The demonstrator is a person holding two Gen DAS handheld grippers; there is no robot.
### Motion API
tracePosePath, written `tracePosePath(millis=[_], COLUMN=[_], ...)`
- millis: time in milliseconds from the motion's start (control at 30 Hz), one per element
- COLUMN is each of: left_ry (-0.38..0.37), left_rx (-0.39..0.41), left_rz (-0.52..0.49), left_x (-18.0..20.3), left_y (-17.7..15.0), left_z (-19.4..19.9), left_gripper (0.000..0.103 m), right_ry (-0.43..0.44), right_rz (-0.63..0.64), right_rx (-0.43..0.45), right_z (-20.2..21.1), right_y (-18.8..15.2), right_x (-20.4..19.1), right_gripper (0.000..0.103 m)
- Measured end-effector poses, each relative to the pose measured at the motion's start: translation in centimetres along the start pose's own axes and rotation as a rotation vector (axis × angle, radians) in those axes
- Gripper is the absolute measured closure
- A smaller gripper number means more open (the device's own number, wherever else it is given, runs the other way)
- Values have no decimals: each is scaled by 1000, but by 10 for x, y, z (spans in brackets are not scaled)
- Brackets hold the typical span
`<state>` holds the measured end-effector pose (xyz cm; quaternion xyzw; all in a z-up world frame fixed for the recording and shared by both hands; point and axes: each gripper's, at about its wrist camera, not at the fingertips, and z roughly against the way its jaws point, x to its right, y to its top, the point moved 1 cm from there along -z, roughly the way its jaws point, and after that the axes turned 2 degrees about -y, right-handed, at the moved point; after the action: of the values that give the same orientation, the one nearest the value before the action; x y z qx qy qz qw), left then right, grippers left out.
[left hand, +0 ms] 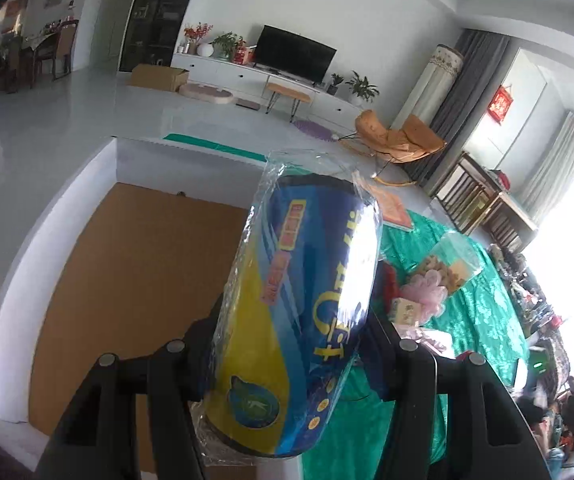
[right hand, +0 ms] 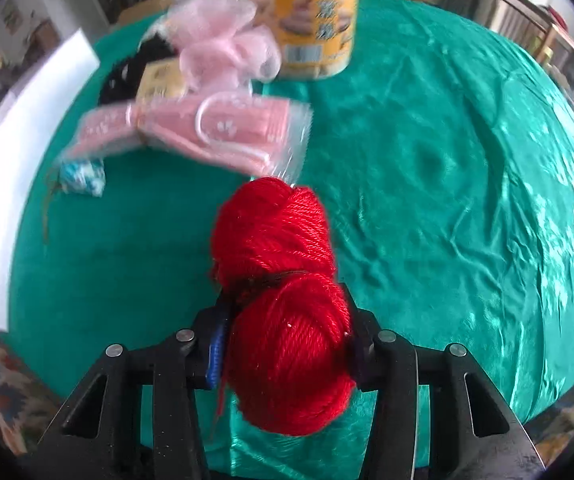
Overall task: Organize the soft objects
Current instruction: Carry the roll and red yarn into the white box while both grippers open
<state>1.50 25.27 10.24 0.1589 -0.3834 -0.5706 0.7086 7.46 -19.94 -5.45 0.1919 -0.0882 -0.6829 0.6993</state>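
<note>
**Both tongs loaded above the desk**

A red yarn ball point(right hand: 283, 312) is pinched in the right tongs point(right hand: 287, 344) over the green desk point(right hand: 447, 200); a plastic-wrapped blue pack point(left hand: 299, 312) is clamped in the left tongs point(left hand: 291, 356). Slippage of the glossy wrap is likely. The pink pouf point(right hand: 227, 48), pink packet point(right hand: 207, 128) and jar point(right hand: 315, 20) are crowded ahead.

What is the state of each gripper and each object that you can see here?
left gripper: shut on the blue and yellow package
blue and yellow package: held, lifted, in clear wrap
right gripper: shut on the red yarn
red yarn: held over the green cloth
pink packet: lying flat on the cloth
yellow tub: standing upright
pink mesh puff: resting beside the tub
</note>
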Motion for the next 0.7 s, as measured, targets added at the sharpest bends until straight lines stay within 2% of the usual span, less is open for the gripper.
tracePosePath(millis=[67,133,233,267,300,333,367,433,500,533,600,700], left_ry=[72,127,244,289,311,334,351,373,366,338,257,109], left_rx=[-10,-27,-44,-53,-52,-44,-20,19,46,57,63,27], left_rz=[11,47,92,105,114,122,125,121,116,116,107,24], left_x=[-20,-43,-75,-84,-95,-102,-105,-108,-104,-98,-79,-21], left_y=[-4,-9,-15,-18,-19,-20,-21,-23,-23,-24,-25,-31], left_z=[5,8,13,14,12,15,21,27,29,28,22,0], left_gripper=[46,46,42,36,22,16,12,12,12,12,12,12], right_ry=[153,327,569,647,715,757,775,747,733,709,590,330], right_rz=[-11,29,139,173,189,195,210,234,231,223,215,151], right_rx=[63,102,97,89,89,94,91,94,123,148,212,279], right_z=[33,62,89,94,96,96,93,89,87,84,78,55], right_y=[11,27,46,51,56,59,61,61,55,53,43,19], right_x=[-27,-75,-168,-201,-229,-253,-275,-296,-291,-282,-252,-194], right_gripper=[54,54,53,52,45,39,19,18,18,18,18,18])
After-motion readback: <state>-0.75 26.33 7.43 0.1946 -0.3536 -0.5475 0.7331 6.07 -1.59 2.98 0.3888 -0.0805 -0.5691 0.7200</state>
